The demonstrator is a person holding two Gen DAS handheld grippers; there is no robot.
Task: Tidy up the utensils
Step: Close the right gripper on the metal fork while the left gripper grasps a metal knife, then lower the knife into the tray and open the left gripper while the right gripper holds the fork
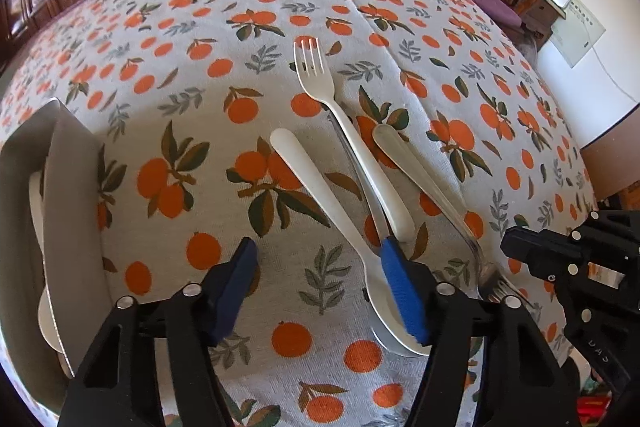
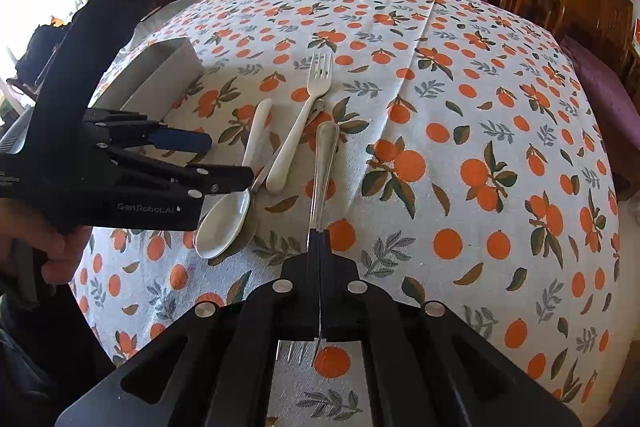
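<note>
Two white utensils (image 2: pixel 256 143) and grey tray (image 2: pixel 160 75) beside clamped steel fork (image 2: pixel 324 167).

The left gripper (image 1: pixel 316 259) hovers low with its jaws wide apart. The right gripper (image 2: pixel 319 239) is on its right, jaws pressed together on a metal fork (image 2: pixel 325 163).

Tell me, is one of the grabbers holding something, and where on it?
Yes. The right gripper is shut on the metal fork, pinching its neck just above the tines. The left gripper is open and holds nothing.
</note>
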